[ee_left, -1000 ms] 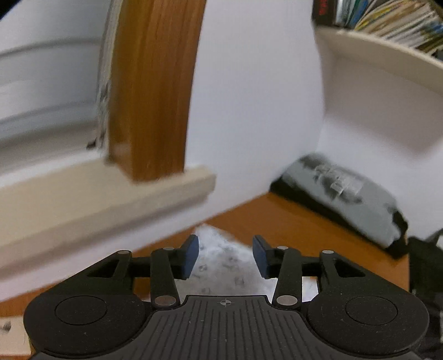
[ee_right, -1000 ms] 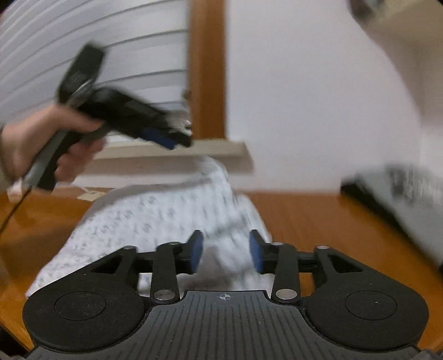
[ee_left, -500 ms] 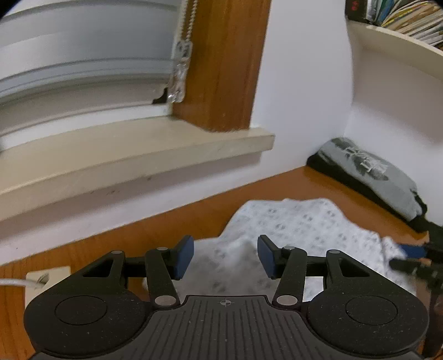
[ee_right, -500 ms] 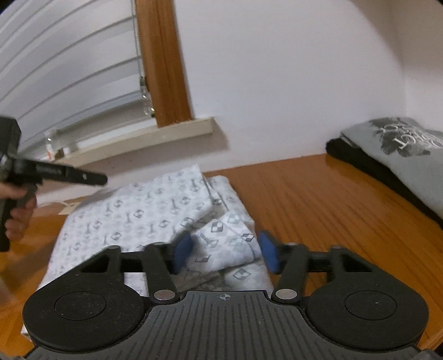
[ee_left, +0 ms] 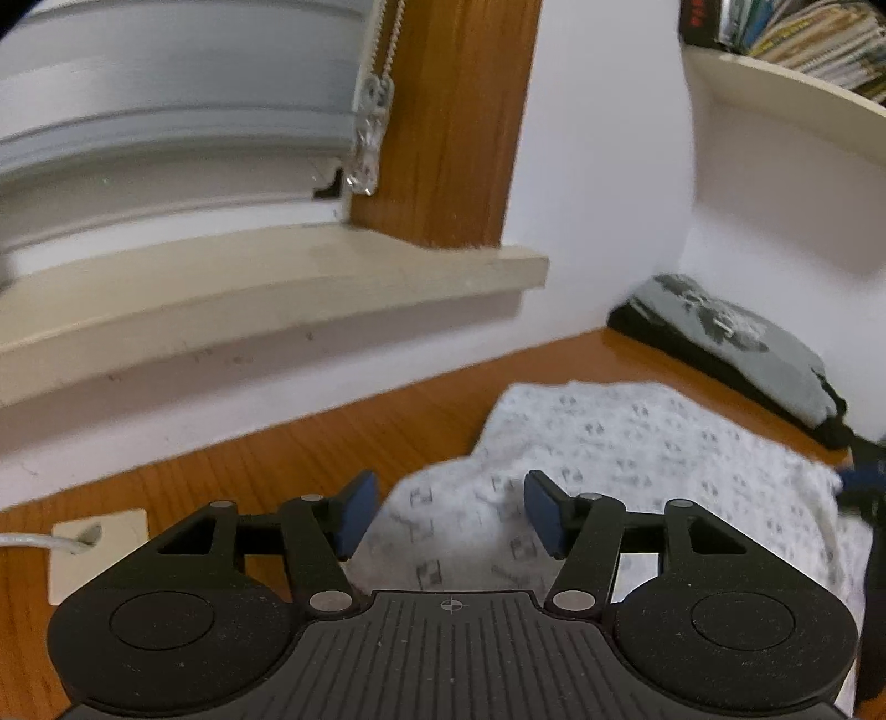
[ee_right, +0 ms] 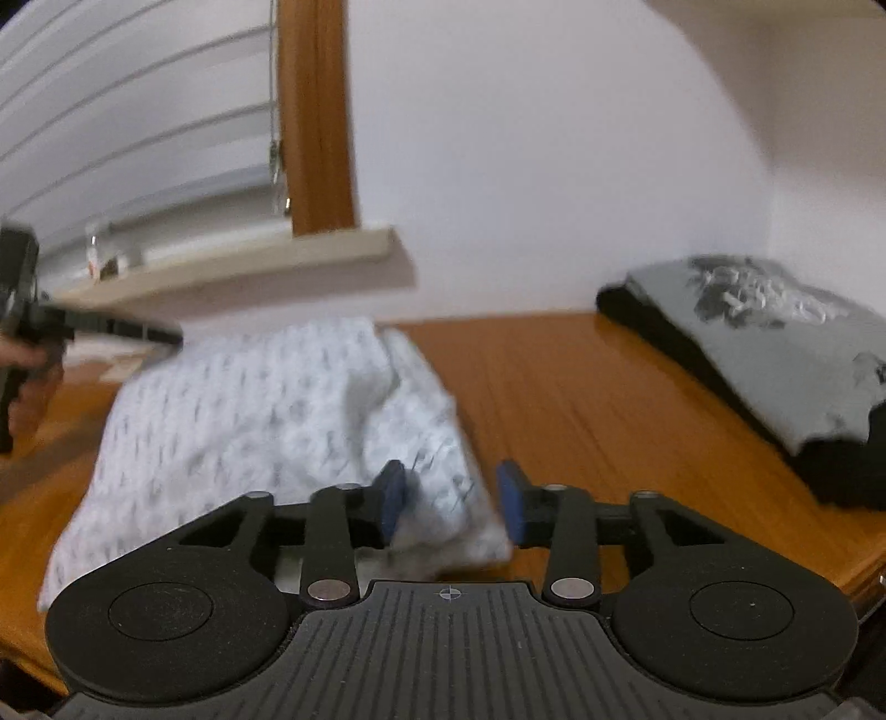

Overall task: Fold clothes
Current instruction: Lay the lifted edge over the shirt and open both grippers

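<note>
white cotton garment with a small grey repeating print (ee_right: 260, 399), lying in a partly folded, rumpled heap on the wooden surface, one thick corner bunched toward the near edge, grey printed t-shirt (ee_right: 775, 332) folded flat atop a black folded garment (ee_right: 664, 332) by the wall

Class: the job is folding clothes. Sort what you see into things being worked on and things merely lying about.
In the job: white patterned garment; left gripper, opening; right gripper, opening, cloth between.

Lying about: folded grey shirt, windowsill, books, blind.
</note>
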{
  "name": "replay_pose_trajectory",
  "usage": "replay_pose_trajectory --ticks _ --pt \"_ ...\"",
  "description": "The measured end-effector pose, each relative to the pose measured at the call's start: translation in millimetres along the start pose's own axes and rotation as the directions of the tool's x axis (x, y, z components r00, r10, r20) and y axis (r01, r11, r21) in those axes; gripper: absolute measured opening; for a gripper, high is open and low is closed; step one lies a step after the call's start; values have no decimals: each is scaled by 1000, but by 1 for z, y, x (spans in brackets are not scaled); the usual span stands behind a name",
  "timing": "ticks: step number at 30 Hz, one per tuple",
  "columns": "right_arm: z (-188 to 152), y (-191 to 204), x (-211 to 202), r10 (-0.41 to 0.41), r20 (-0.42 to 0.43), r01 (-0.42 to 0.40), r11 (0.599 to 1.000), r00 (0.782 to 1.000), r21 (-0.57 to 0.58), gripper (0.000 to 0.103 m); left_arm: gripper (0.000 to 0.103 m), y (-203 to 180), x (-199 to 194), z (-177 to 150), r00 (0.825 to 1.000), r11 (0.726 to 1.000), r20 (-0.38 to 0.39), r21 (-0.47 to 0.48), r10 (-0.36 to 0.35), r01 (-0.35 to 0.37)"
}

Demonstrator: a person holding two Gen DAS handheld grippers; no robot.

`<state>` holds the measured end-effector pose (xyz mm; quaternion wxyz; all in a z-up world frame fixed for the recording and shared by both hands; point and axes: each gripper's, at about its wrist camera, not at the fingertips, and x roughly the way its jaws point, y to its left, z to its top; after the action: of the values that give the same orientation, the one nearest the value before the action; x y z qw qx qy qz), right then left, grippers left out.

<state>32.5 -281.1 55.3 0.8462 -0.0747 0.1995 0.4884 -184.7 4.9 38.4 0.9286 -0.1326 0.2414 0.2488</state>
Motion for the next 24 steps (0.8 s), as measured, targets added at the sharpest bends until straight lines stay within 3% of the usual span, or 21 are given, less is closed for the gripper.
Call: replay_pose_trajectory --ticks 4,8,12,18,19,21,22,23,24 --pt "33 9 20 42 17 -41 998 999 -41 42 62 18 11 -1 998 997 -20 -50 -55 54" --pt "70 32 73 113 -49 -117 990 992 -77 43 64 28 13 -2 996 995 -19 -38 -88 87" --pt "99 55 138 218 -194 -231 972 956 -45 46 66 43 11 -8 994 991 -17 -74 -111 109" --pt "110 70 195 203 -339 -241 968 919 -71 54 64 64 19 -15 977 962 -42 -186 -210 199" --pt "109 69 199 206 -349 -243 968 914 -65 54 60 64 20 -15 975 960 -42 -185 -219 208" --pt "108 65 200 225 -351 -257 965 909 -49 51 42 62 21 -13 971 957 -31 -181 -237 227" --pt "107 64 198 242 -341 -273 961 909 -46 27 28 62 22 -11 971 956 -25 -183 -238 230" --pt "107 62 195 259 -330 -289 956 908 -43 13 10 60 22 -9 972 958 -14 -177 -233 227" --pt "107 62 188 260 -299 -288 956 918 -54 13 7 58 21 -7 974 961 -1 -167 -225 221"
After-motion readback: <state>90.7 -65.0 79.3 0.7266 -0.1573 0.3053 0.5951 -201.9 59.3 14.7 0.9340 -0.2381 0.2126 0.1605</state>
